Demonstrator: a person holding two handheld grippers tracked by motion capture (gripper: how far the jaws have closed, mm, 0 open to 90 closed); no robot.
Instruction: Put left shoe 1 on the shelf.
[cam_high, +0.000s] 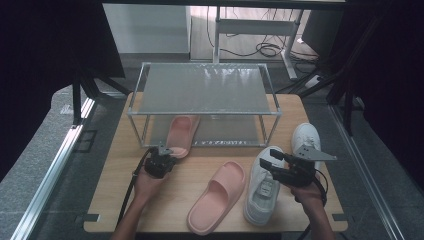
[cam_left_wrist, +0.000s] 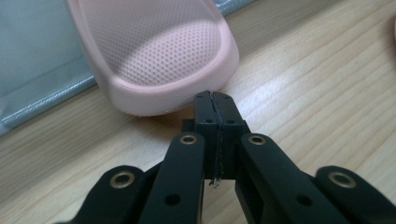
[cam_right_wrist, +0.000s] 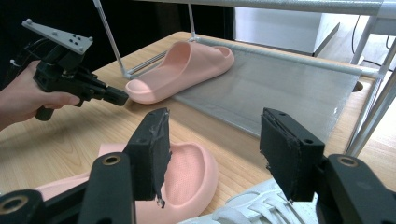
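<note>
With its jaws pressed together on nothing, the left gripper (cam_left_wrist: 215, 100) noses the heel of the pink slipper (cam_high: 180, 134) half on the rack's lower shelf (cam_high: 220, 131) — apparently touching — next a straight push inward, while the right gripper (cam_right_wrist: 212, 154) hangs agape.

A: What lies around the light wooden table (cam_high: 300, 107)?

B: Grey speckled floor (cam_high: 45, 150), with a silver aluminium rail (cam_high: 50, 170) running along the near left. Dark black curtains (cam_high: 45, 40) close off both sides.

A: And at the far end?

B: A pale white wall panel (cam_high: 145, 25), a grey metal desk frame (cam_high: 255, 27), and black cables (cam_high: 265, 49) coiled on a brighter wooden floor (cam_high: 240, 45).
</note>
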